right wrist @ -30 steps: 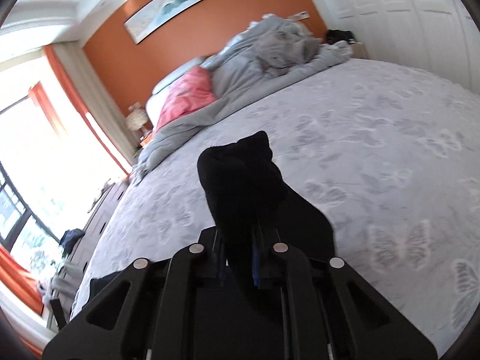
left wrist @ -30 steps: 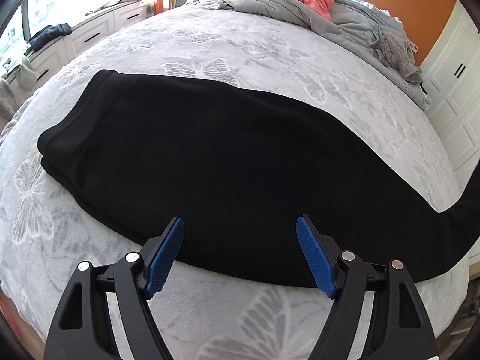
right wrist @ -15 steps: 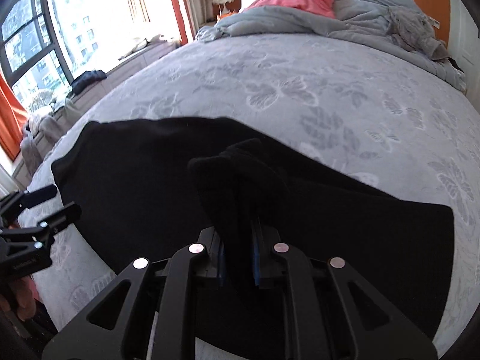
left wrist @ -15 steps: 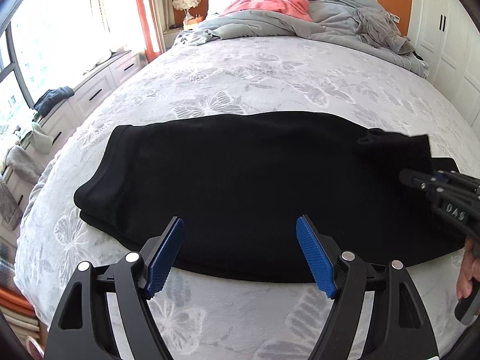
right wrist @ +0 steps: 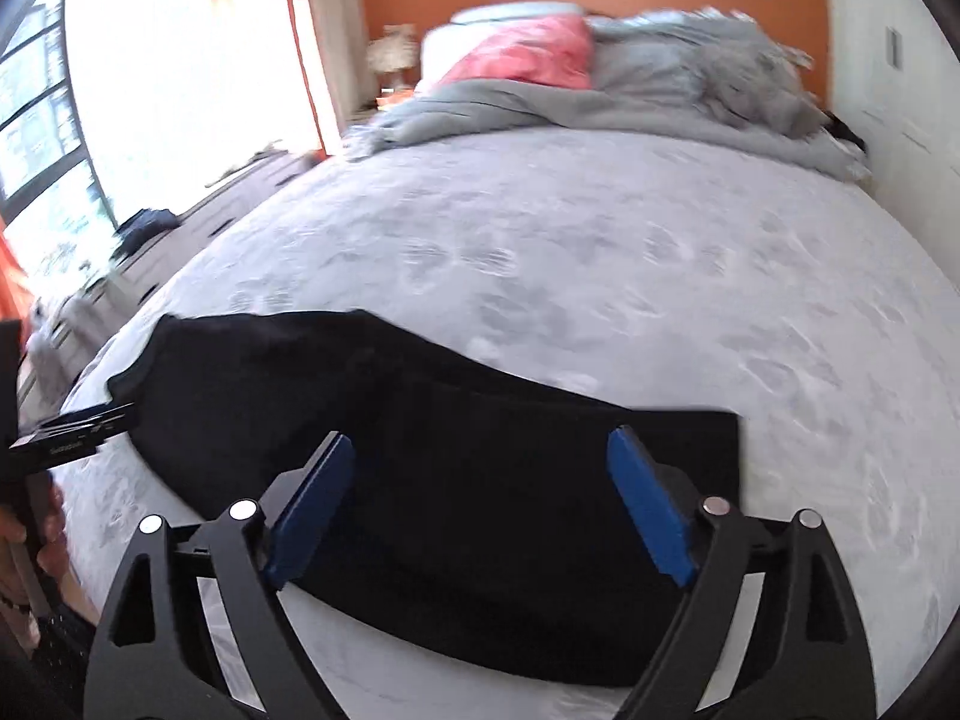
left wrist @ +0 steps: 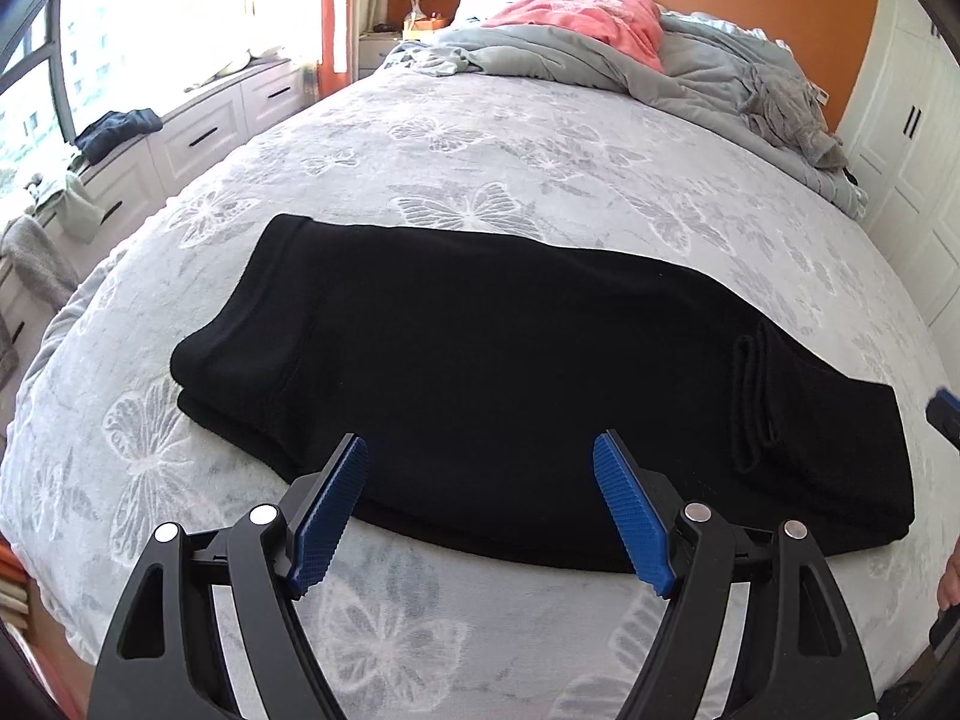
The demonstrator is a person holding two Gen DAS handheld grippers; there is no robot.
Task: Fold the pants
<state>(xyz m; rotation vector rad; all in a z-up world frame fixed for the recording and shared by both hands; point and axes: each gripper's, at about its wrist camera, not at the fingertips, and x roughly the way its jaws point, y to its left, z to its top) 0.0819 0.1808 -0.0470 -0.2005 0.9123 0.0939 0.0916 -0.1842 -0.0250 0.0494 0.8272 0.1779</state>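
Black pants [left wrist: 510, 372] lie folded lengthwise across the grey butterfly-print bed [left wrist: 540, 180], waistband at the left, with the leg ends doubled back on top at the right [left wrist: 756, 402]. My left gripper [left wrist: 480, 504] hovers open over the near edge of the pants, nothing between its blue pads. In the right wrist view the pants [right wrist: 480, 480] lie flat below my right gripper [right wrist: 480, 492], whose jaws are opening wide with no cloth pinched between them. The left gripper's tip [right wrist: 78, 432] shows at the left edge there.
A rumpled grey duvet [left wrist: 690, 72] and a pink pillow [left wrist: 588, 12] sit at the head of the bed. White drawers [left wrist: 198, 132] with clothes on top line the window side. White wardrobe doors [left wrist: 912, 150] stand at the right. A person's hand [right wrist: 36, 534] shows at left.
My right gripper carried the leg ends over onto the pants, came down and let them go, its jaws now apart. The left gripper's view swung and pulled back a little.
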